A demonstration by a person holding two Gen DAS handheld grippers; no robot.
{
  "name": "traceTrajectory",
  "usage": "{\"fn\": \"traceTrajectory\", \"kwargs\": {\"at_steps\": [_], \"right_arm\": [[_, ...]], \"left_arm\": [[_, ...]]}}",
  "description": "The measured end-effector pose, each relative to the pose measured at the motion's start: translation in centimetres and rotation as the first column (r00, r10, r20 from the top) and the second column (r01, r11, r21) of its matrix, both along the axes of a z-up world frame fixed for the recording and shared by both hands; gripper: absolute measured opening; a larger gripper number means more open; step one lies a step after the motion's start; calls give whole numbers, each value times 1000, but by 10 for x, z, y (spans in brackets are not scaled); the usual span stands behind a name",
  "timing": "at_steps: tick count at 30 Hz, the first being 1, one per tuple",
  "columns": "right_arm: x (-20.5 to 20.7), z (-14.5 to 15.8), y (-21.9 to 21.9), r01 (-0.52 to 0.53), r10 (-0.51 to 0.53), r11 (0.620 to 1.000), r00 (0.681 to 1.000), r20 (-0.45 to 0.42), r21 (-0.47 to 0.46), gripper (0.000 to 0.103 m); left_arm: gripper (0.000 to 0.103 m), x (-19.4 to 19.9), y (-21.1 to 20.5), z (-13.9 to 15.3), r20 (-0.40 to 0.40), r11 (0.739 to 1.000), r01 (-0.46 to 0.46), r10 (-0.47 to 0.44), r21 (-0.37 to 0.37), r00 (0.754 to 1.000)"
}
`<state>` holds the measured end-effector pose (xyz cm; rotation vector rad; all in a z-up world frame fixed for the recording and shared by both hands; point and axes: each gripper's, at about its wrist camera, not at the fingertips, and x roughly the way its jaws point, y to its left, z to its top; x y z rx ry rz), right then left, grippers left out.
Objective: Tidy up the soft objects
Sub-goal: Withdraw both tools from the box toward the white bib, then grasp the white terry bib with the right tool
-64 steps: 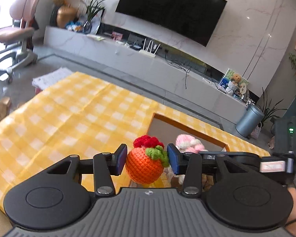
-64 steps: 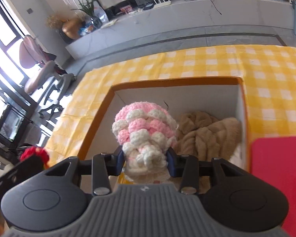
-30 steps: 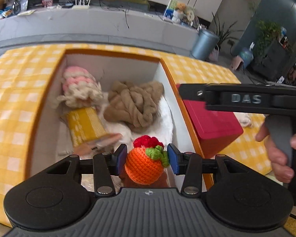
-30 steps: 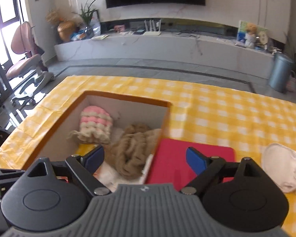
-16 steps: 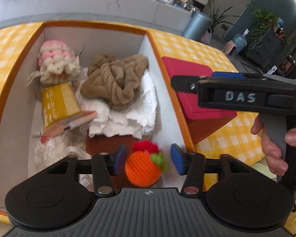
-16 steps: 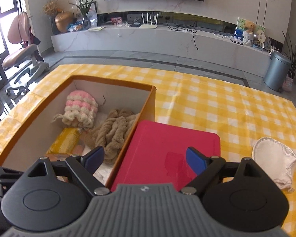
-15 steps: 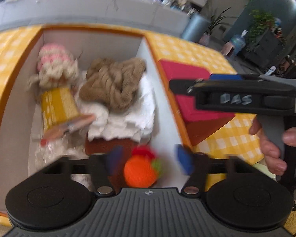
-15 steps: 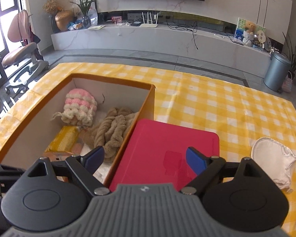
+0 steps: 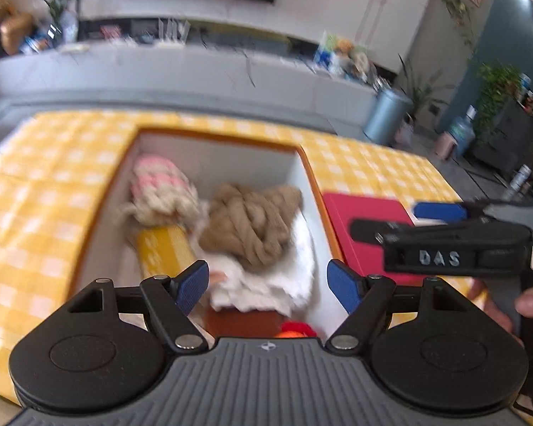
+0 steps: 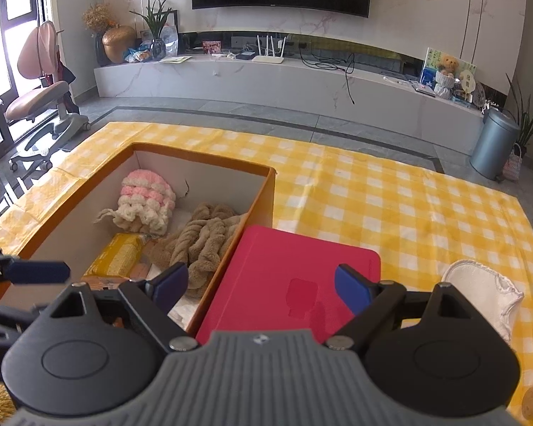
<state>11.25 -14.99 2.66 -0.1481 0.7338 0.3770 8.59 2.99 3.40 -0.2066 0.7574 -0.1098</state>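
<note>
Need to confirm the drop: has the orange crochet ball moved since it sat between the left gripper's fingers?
Yes. The orange crochet ball has dropped from the open left gripper into the box, near its front wall.

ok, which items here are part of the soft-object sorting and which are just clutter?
Job:
orange cardboard box
pink-and-cream crocheted piece
tan chunky knitted bundle
orange crocheted ball, barely visible
white cloth pad on the tablecloth
red lid

Lying about:
grey bin
pink chair
</note>
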Motion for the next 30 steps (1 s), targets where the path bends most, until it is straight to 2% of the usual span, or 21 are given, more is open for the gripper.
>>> {"fn": "traceTrajectory", "kwargs": {"at_steps": [5, 9, 15, 24, 30], "right_arm": [[-4, 7, -7, 3, -3, 1000, 1000, 19, 1, 88], [-11, 22, -19, 6, -5, 1000, 997, 72, -11, 89], [-14, 35, -50, 26, -24, 999, 995, 97, -26, 89], [-15, 53, -115, 172, -164, 984, 972, 169, -37, 91], [-3, 46, -179, 358, -358, 933, 926, 123, 16, 93]], "left_arm": [[89, -9, -4, 13, 107, 997, -38, 30, 66, 994], [91, -16, -15, 25, 180, 989, -79, 55, 126, 982], [94, -26, -39, 38, 244, 982, -53, 7, 183, 970], [95, -31, -70, 43, 267, 975, -3, -58, 224, 962], [95, -18, -99, 37, 225, 982, 86, -123, 167, 967]]}}
